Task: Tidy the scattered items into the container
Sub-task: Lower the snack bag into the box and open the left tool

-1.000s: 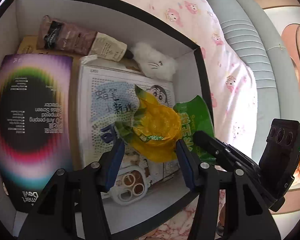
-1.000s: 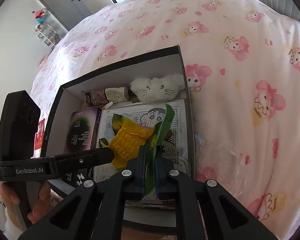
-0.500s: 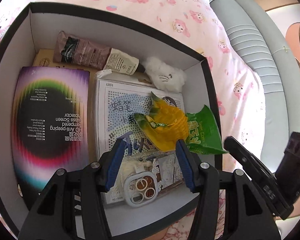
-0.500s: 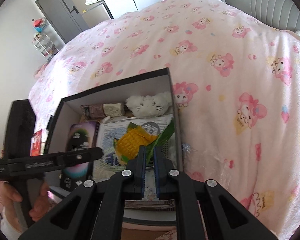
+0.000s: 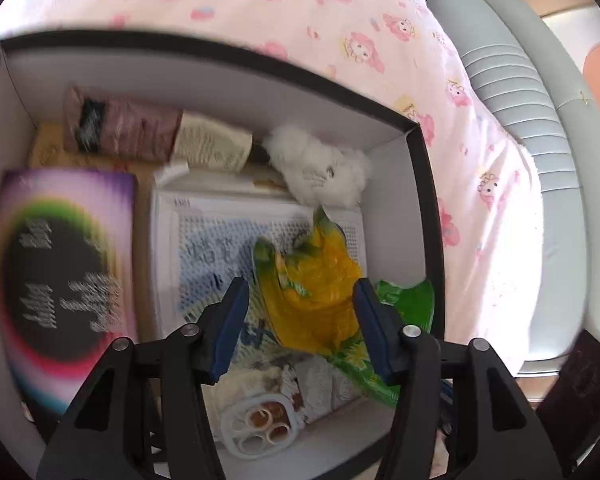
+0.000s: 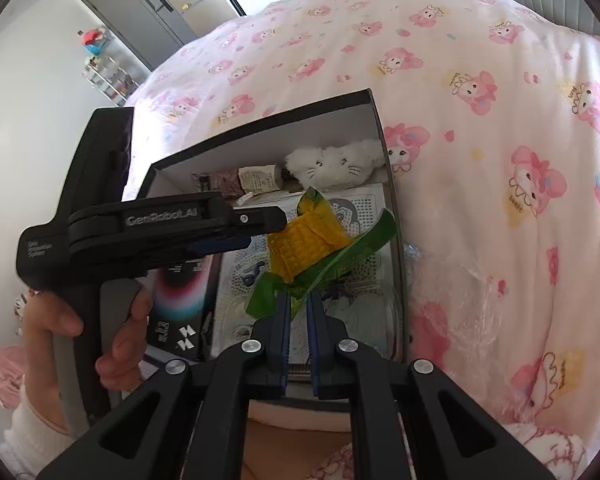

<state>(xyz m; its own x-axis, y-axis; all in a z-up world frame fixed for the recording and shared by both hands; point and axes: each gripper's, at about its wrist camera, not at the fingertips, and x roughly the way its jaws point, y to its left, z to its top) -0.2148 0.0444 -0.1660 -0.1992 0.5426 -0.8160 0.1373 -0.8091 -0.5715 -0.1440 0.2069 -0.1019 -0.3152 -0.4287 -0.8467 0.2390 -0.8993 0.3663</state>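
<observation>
Right tongs (image 6: pixel 298 300) pinch wrapper (image 6: pixel 312 240) above pink bedspread (image 6: pixel 480 100).

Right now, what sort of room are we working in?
Most likely a bedroom. The black box sits on a bed with a pink cartoon-print duvet, a grey padded headboard runs beside it, and tall grey cabinets stand at the far wall.

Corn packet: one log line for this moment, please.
right hand-held gripper: shut on corn packet | packet: over box | left hand-held gripper: open, empty, straddling packet | box holds: plush, tube
</observation>
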